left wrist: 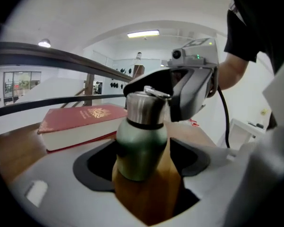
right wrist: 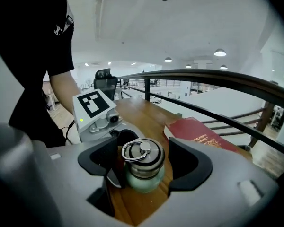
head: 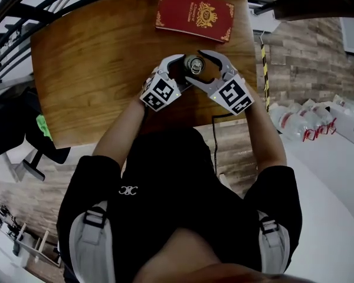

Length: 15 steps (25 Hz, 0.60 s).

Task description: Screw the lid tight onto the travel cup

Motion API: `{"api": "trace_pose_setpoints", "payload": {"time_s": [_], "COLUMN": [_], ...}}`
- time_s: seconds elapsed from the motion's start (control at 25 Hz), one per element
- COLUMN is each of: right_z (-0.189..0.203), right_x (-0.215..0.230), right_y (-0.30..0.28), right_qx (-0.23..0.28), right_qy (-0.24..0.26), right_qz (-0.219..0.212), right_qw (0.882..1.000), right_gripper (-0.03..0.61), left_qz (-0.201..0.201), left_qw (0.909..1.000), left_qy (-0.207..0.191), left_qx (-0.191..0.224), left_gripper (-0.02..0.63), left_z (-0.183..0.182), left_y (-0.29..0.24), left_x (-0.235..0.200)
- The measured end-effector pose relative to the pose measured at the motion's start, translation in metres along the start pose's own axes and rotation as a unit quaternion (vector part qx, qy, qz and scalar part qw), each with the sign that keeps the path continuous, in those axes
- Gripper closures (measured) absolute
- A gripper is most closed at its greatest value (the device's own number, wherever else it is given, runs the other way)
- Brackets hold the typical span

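The travel cup stands upright on the wooden table, near its front edge. It has a green body and a steel lid with a ring on top; the lid sits on the cup. My left gripper comes at it from the left and is open, its pads on either side of the body with small gaps. From the right, my right gripper is open around the lid level, its pads not pressing on it. The jaws of the two grippers cross around the cup.
A red hardcover book with gold print lies flat just behind the cup. A dark railing runs past the table's far side. Several plastic bottles lie on the floor to the right. The table's front edge is close below the grippers.
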State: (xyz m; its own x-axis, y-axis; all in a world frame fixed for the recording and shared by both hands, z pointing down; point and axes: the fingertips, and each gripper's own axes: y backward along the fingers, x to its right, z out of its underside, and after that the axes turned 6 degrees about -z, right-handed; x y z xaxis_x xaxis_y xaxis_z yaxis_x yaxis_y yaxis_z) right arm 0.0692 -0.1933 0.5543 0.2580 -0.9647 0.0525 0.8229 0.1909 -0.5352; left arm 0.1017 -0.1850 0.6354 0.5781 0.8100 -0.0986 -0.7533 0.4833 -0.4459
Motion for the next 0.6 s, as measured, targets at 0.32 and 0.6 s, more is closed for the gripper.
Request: {"api": "trace_pose_setpoints", "payload": {"time_s": [0.32,0.6], "right_z": [0.016,0.034], "right_x": [-0.012,-0.019], "right_y": [-0.022,-0.03], "right_qx": [-0.104,-0.209], "right_qy": [0.077,0.16], "right_qz": [-0.11,-0.191], "right_qw": [0.985,0.946], "right_gripper": [0.27,0.272], "left_qz": [0.049,0.087], "left_qw": [0.9982,0.9942], "left_qy": [-0.035,-0.063], "left_qx": [0.002,0.012], "left_gripper": [0.229,0.232], "left_z": [0.005,0.003], "left_y": [-0.001,-0.002], "left_x": [-0.002,0.0]}}
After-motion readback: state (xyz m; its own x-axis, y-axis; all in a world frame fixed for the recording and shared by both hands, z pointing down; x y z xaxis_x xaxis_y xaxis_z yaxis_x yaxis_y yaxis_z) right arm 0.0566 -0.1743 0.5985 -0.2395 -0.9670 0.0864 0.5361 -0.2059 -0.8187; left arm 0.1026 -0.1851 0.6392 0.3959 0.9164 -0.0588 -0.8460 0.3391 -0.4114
